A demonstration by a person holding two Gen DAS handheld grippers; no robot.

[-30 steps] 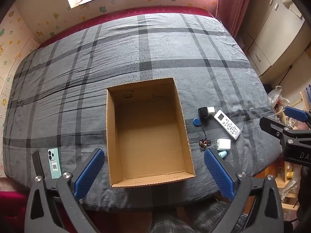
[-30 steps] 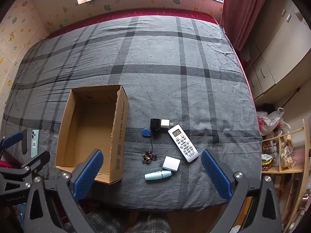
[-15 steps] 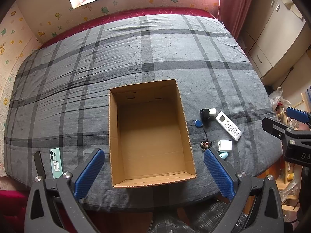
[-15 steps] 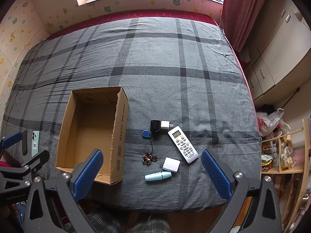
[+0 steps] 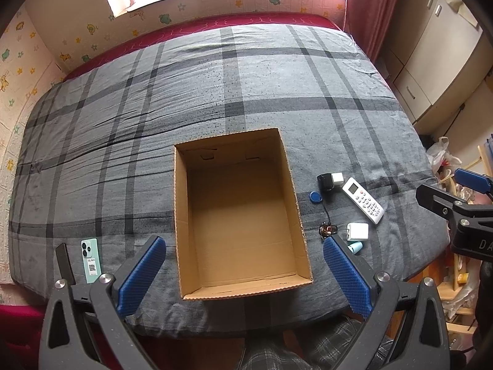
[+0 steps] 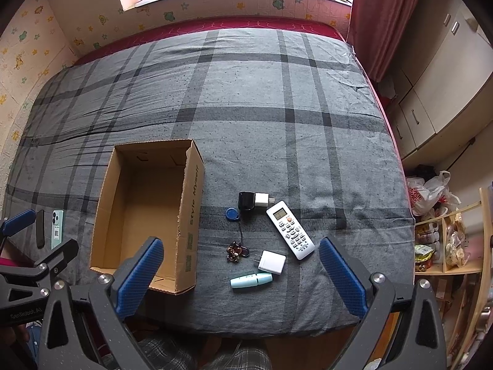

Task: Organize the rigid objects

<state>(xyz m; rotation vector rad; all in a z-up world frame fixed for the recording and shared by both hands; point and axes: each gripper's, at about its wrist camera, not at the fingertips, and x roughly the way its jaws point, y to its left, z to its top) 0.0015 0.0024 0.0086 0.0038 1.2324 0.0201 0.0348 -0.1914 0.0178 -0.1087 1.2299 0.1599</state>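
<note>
Both grippers hang above the near edge of the bed, over the grey plaid bedspread (image 6: 246, 98). The left gripper (image 5: 245, 273), blue pads spread wide, grips nothing; below it sits the open brown cardboard box (image 5: 185, 215), bare inside. The right gripper (image 6: 240, 273) is just as wide apart and holds nothing either.

Right of the box lies the clutter. The white remote control with grey buttons (image 6: 289, 229) rests at a slant. Beside its top end a small black cube adapter (image 6: 246, 200) touches a small white plug cube (image 6: 262, 199). A round blue key fob (image 6: 231, 214) trails a thin dark cord down to a brown beaded charm (image 6: 235, 251). Just beside that, a flat white wall charger (image 6: 271, 262), and nearest the edge a pale teal tube (image 6: 251, 280) on its side.

Left of the box, well apart: a mint green phone (image 5: 91, 259) face down, with a slim black bar (image 5: 64, 259) alongside. The box wall stands between the two groups.
</note>
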